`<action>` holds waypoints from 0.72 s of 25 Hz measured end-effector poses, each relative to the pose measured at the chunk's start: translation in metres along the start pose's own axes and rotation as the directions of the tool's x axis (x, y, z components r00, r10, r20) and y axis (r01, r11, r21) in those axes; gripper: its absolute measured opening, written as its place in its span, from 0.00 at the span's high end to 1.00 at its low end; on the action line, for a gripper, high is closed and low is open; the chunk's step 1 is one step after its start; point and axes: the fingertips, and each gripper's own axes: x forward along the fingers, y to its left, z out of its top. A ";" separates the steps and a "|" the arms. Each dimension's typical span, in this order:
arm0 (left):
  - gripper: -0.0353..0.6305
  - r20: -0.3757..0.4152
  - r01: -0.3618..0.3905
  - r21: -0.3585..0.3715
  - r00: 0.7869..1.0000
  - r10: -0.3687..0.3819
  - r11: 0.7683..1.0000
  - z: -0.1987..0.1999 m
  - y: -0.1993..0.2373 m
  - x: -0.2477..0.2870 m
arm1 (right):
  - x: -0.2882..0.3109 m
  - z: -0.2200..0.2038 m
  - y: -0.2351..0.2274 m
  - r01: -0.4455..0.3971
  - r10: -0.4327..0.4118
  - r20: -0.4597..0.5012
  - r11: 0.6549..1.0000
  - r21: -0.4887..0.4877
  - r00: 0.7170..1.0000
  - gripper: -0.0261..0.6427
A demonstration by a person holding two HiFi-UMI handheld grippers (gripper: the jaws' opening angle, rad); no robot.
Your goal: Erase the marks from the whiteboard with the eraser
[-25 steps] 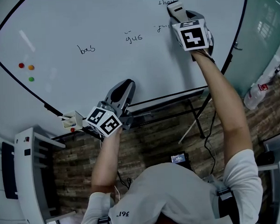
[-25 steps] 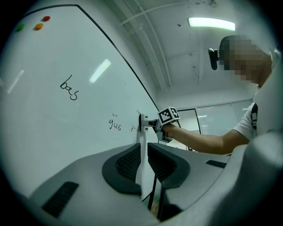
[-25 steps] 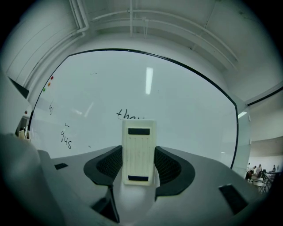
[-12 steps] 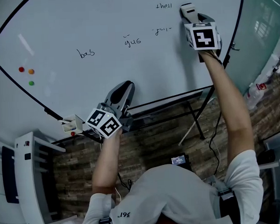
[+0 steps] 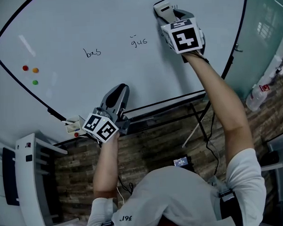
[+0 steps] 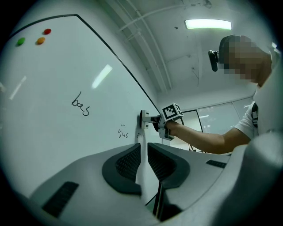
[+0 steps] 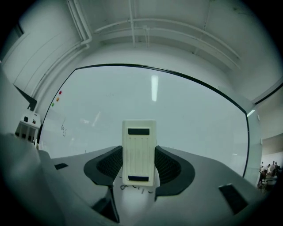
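The whiteboard [image 5: 83, 24] carries the handwritten marks "bas" [image 5: 92, 52] and "gus" [image 5: 139, 41]. My right gripper [image 5: 165, 9] is shut on the white eraser [image 5: 162, 6] and holds it flat on the board's upper right. In the right gripper view the eraser [image 7: 139, 152] stands between the pads, with small dark strokes [image 7: 132, 187] showing under its lower edge. My left gripper [image 5: 121, 90] hangs low by the board's bottom edge, shut and holding nothing. The left gripper view shows its jaws [image 6: 143, 159] nearly touching, with "bas" [image 6: 81, 105] and "gus" [image 6: 123, 131] beyond.
Red [image 5: 25, 68], orange [image 5: 35, 70] and green [image 5: 35, 82] magnets sit at the board's left. A small holder [image 5: 73, 125] hangs on the bottom rail by my left gripper. A white cabinet [image 5: 32, 183] stands lower left, a bottle [image 5: 256, 94] at the right.
My right gripper swung right with the eraser, then back left and up over the two rightmost words. Those words no longer show. The left gripper shifted slightly left.
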 end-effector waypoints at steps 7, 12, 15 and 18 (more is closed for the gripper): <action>0.86 0.017 -0.064 0.008 0.998 0.064 0.998 0.010 0.020 -0.036 | 0.019 0.049 0.080 -0.105 0.106 0.056 0.994 -0.012 0.993 0.59; 0.86 0.024 -0.110 0.004 0.994 0.110 0.994 0.016 0.034 -0.066 | 0.027 0.085 0.123 -0.130 0.135 0.088 0.990 -0.060 0.987 0.60; 0.86 0.023 -0.127 0.001 0.992 0.127 0.992 0.019 0.043 -0.080 | 0.033 0.096 0.138 -0.120 0.127 0.090 0.989 -0.083 0.988 0.60; 0.86 0.021 -0.131 -0.001 0.991 0.131 0.991 0.021 0.048 -0.089 | 0.034 0.100 0.146 -0.126 0.133 0.098 0.989 -0.073 0.986 0.60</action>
